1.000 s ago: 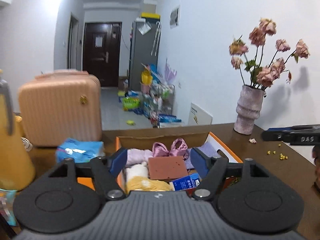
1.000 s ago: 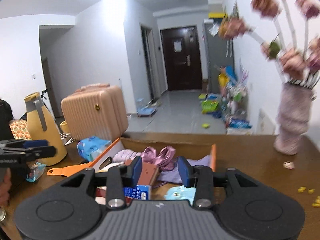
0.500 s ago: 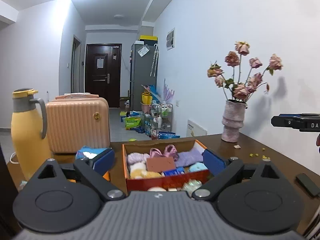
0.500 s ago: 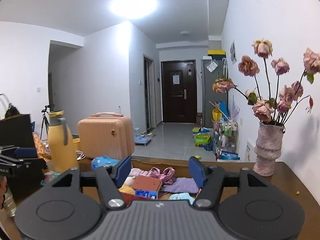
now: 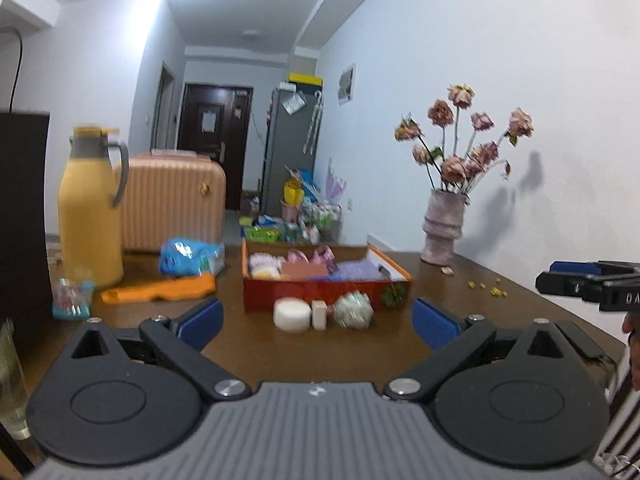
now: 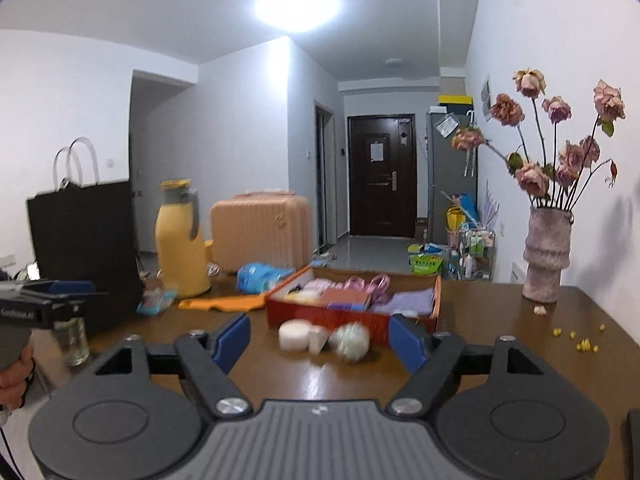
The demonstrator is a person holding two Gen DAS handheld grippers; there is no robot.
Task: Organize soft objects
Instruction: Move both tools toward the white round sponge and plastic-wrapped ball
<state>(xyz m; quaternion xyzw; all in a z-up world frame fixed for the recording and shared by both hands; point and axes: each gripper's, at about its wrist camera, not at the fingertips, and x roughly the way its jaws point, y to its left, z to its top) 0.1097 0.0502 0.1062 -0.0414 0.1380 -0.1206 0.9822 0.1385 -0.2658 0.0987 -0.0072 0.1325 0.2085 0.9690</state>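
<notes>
Tongs both opening and empty, left tongs (image 5: pixel 316 322) and right tongs (image 6: pixel 320 342), so go low for the white roll (image 5: pixel 292 315) lying on the worktop (image 5: pixel 320 344), touching the orange box (image 5: pixel 324 290).

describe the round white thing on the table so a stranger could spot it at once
Find the orange box on the brown table. Three small things sit before its front wall; the white puck is leftmost, flat and round, unlike the small block and shiny ball.
</notes>
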